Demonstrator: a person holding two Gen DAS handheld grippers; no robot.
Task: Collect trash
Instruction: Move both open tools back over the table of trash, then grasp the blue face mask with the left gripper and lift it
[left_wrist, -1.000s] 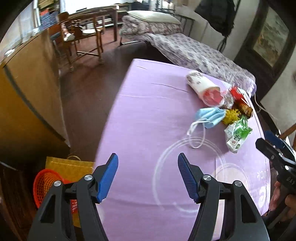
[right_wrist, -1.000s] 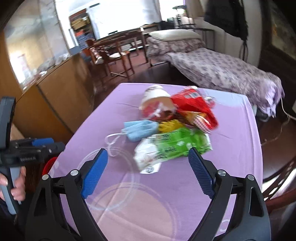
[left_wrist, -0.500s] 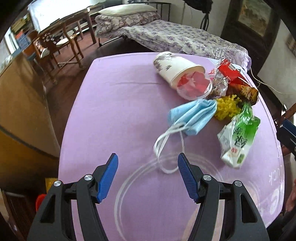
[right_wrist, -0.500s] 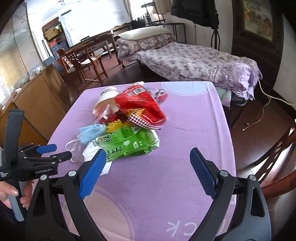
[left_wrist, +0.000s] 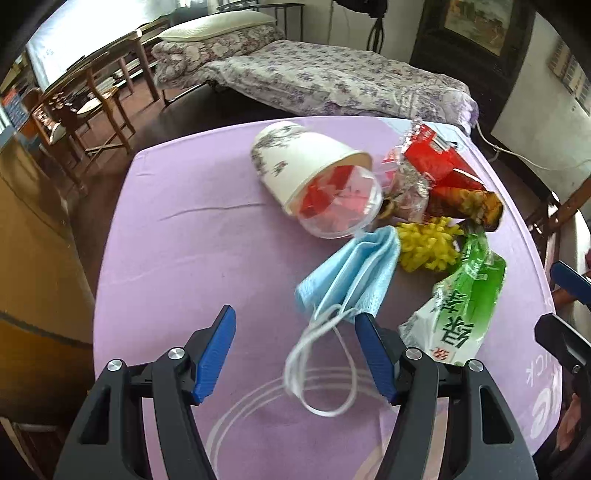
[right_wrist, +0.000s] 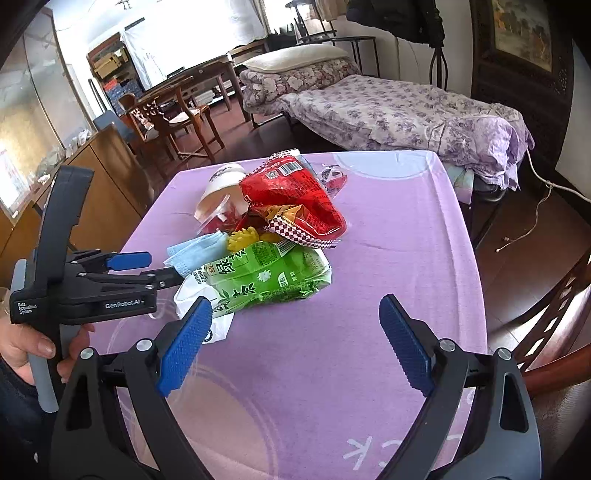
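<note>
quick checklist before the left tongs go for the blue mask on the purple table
1. Left tongs open: ok.
2. Nothing held in them: ok.
3. Blue mask free of the pile: not ok, its far end touches the paper cup and yellow scrap.
4. Ear loops between the pads: ok.
5. Right tongs clear of the mask: ok.
6. Trash container in view: not ok.

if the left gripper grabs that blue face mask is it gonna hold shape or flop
Probably flop: the blue face mask lies folded and creased like thin cloth, so it should sag and may unfold. Its white ear loops trail loosely on the purple tablecloth and would likely dangle. It looks light, so the open left gripper should lift it easily.
</note>
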